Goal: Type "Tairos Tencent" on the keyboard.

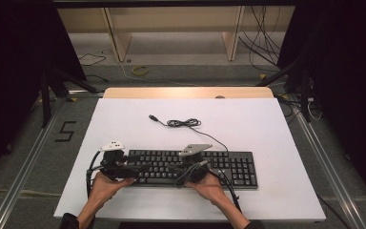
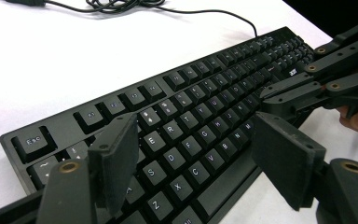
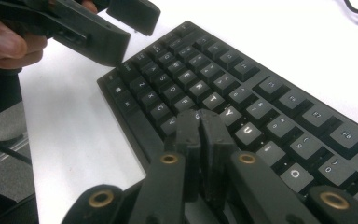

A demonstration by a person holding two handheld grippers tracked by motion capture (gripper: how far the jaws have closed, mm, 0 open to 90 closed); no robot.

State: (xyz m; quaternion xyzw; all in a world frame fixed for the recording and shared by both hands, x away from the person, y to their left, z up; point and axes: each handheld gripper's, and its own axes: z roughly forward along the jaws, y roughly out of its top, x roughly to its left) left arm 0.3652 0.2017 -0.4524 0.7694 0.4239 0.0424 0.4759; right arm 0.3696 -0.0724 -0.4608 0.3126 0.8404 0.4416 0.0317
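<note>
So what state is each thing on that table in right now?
Keyboard: flat on the white table, keys up, nothing clamped on it.
Keyboard cable: loosely bunched behind the keyboard, plug lying free, unplugged.
Left tool: jaws wide open over the left-hand letter keys.
Right tool: jaws shut together, tips down at the middle keys.

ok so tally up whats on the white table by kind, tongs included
keyboard: 1
keyboard cable: 1
tongs: 2, the left tongs open, the right tongs shut on nothing, both over the keys
total: 4
</note>
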